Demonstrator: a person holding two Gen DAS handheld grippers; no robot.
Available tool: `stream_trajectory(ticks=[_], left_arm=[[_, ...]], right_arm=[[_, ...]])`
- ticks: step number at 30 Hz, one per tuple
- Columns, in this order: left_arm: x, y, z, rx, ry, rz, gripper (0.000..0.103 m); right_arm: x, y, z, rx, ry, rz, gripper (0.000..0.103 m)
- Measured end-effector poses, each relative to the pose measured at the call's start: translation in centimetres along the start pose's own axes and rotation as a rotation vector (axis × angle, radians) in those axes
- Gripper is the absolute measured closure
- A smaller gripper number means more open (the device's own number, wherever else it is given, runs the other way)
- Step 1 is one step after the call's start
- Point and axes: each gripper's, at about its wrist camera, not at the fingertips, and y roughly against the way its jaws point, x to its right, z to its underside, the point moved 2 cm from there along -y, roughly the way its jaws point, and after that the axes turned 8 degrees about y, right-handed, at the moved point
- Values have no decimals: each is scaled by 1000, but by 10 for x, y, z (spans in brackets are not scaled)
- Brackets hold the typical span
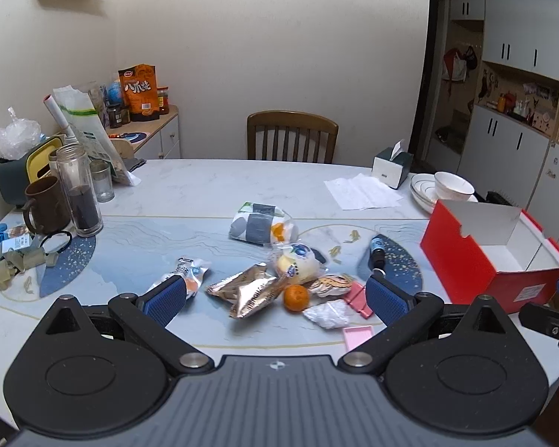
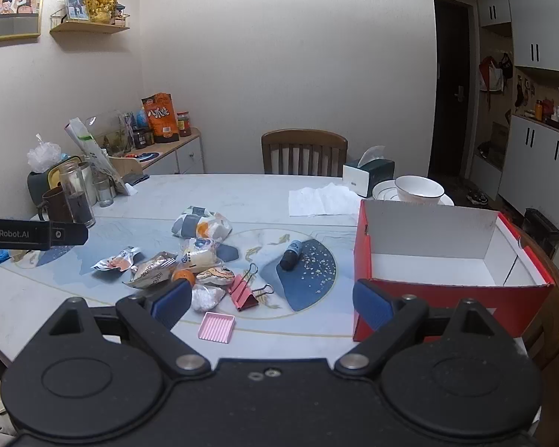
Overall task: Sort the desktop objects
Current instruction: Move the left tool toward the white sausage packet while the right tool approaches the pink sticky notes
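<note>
A pile of small objects lies mid-table: an orange (image 1: pixel 296 297), gold foil snack packets (image 1: pixel 248 289), a wrapped bun (image 1: pixel 298 263), a grey patterned pouch (image 1: pixel 259 222), pink binder clips (image 2: pixel 244 292), a pink lid (image 2: pixel 217 327), a small dark bottle (image 2: pixel 291 254) and a crumpled white wrap (image 2: pixel 207 297). An open red box (image 2: pixel 439 260) with a white inside stands at the right. My left gripper (image 1: pixel 275 298) is open above the near side of the pile. My right gripper (image 2: pixel 270 303) is open, between the pile and the box.
A glass bottle (image 1: pixel 79 190), a brown mug (image 1: pixel 46 205) and bags crowd the table's left side. A tissue box (image 1: pixel 391 165), paper napkins (image 1: pixel 361 192) and white bowls (image 1: pixel 441 188) stand at the back right. A wooden chair (image 1: pixel 290 136) is behind the table.
</note>
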Motion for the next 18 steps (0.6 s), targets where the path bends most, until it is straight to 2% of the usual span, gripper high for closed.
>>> stream_trajectory(ticks=[18], left_arm=[[-80, -79, -24, -55, -28, -28, 0]], right_arm=[[-43, -78, -8, -104, 23, 2, 10]])
